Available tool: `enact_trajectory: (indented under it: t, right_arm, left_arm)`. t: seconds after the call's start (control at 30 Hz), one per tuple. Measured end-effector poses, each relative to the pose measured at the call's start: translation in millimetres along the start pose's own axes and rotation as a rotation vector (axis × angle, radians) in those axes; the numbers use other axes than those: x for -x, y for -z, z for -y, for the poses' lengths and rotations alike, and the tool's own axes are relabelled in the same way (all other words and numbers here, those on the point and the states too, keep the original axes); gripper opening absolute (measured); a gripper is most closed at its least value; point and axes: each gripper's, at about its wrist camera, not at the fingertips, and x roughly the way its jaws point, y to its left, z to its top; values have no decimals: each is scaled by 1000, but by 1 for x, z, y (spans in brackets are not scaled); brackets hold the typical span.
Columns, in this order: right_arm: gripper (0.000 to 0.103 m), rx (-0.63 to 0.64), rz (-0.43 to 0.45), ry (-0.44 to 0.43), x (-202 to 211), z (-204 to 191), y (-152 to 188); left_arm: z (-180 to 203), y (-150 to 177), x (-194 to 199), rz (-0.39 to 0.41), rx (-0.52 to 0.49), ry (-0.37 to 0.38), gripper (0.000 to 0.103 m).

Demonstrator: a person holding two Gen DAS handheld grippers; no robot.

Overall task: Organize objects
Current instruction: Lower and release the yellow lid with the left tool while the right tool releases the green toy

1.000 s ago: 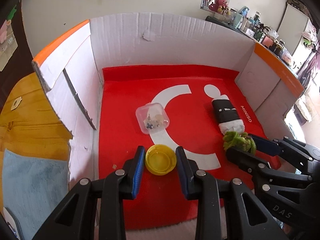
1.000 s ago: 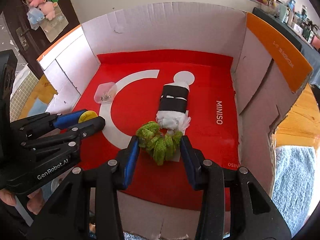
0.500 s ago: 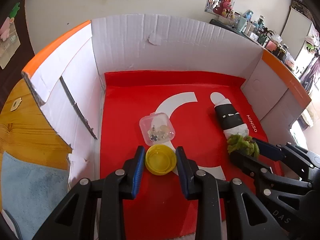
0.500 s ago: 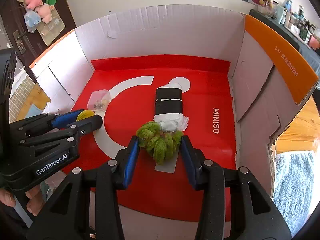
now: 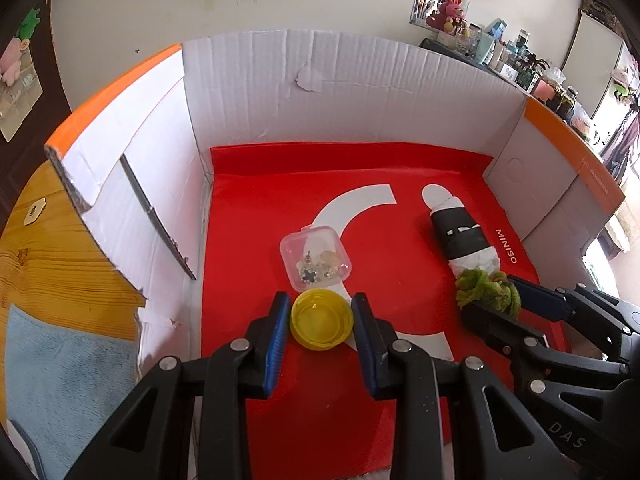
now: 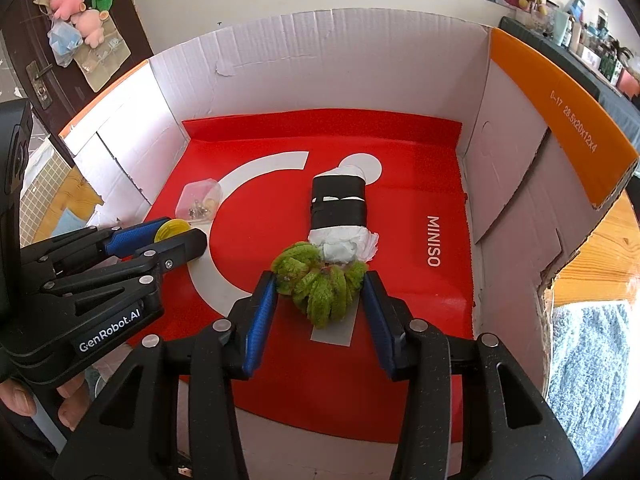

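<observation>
An open white corrugated cardboard box with orange-edged flaps (image 5: 332, 92) takes up most of both views, its floor lined with a red sheet printed with a white arc and the word MINISO (image 5: 400, 208). On that sheet, toward the right, a white bundle wrapped in a wide black band (image 6: 340, 216) lies with its long axis running from the near side to the back wall. Just at its near end, touching or nearly so, sits a fuzzy green chenille scrunchie (image 6: 320, 284). The right gripper (image 6: 320, 304) points down at it, with the scrunchie directly between the blue pads; the left pad touches the fuzz, the right pad looks just clear, so the jaws seem slack rather than pinching. To the left, a small clear plastic case of tiny trinkets (image 5: 316, 258) rests on the sheet, and touching its near edge is a round yellow plastic lid (image 5: 322, 319). The left gripper (image 5: 321, 320) brackets that lid, pads against its rim on both sides, apparently clamped. Each hand is nearest its own object.
</observation>
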Motion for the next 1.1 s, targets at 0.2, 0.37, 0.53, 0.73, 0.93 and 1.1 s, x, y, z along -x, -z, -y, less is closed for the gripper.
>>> enact_trajectory:
  t: [0.2, 0.37, 0.53, 0.73, 0.93, 1.1]
  right_arm:
    - [46, -3, -2, -6, 2, 0, 1]
    - [47, -2, -2, -5, 3, -1, 3]
    - [47, -3, -1, -4, 4, -1, 4]
    - [51, -1, 5, -6, 6, -2, 5]
    - [53, -1, 15, -7, 11, -3, 9]
    - [53, -2, 26, -8, 17, -3, 11]
  left_arm:
    - [0, 0, 0, 0, -1, 1, 37]
    - [0, 0, 1, 2, -5, -4, 38]
    - [0, 1, 3, 5, -5, -3, 39]
    - [3, 2, 6, 13, -10, -6, 42]
    - [4, 5, 12, 21, -9, -8, 42]
    - [5, 7, 14, 22, -8, -7, 42]
